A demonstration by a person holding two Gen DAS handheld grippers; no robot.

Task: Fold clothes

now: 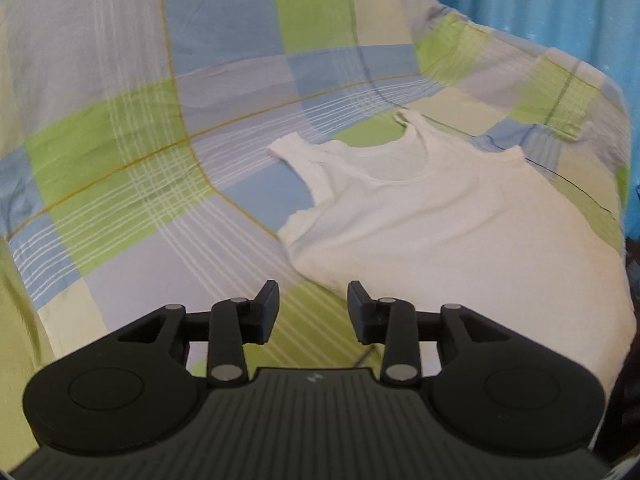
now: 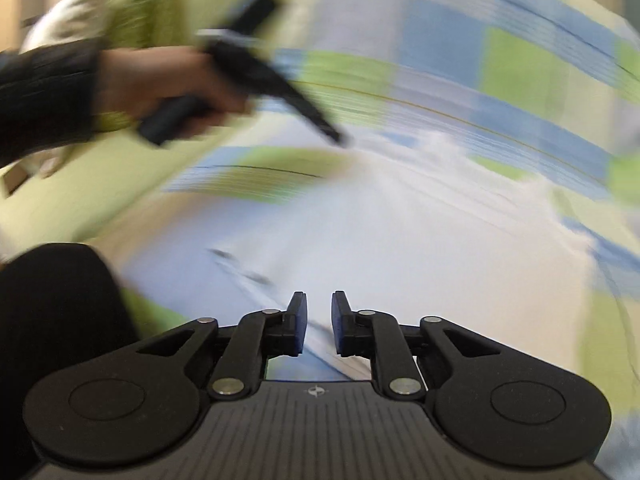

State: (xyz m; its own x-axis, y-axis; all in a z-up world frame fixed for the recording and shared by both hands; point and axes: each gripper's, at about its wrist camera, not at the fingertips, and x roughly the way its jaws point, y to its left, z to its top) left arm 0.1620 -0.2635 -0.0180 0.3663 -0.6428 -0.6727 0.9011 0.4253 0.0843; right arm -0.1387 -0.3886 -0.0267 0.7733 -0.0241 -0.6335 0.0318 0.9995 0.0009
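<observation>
A white tank top [image 1: 440,232] lies flat on the checked bedsheet [image 1: 160,160], neck and straps at the far end. My left gripper [image 1: 314,304] hovers open just short of the top's near left hem, with nothing between its fingers. The right wrist view is motion-blurred. There the tank top [image 2: 420,220] shows as a white smear ahead of my right gripper [image 2: 319,320]. Its blue-padded jaws stand a narrow gap apart, low over the cloth's edge. Up left, a hand [image 2: 160,80] holds the left gripper [image 2: 336,136], tips pointing down at the top's far edge.
The green, blue and lilac checked sheet [image 2: 500,60] covers the whole bed. A blue curtain [image 1: 540,0] hangs behind the bed's far right side. A dark sleeve [image 2: 40,92] and dark clothing [image 2: 52,300] fill the left of the right wrist view.
</observation>
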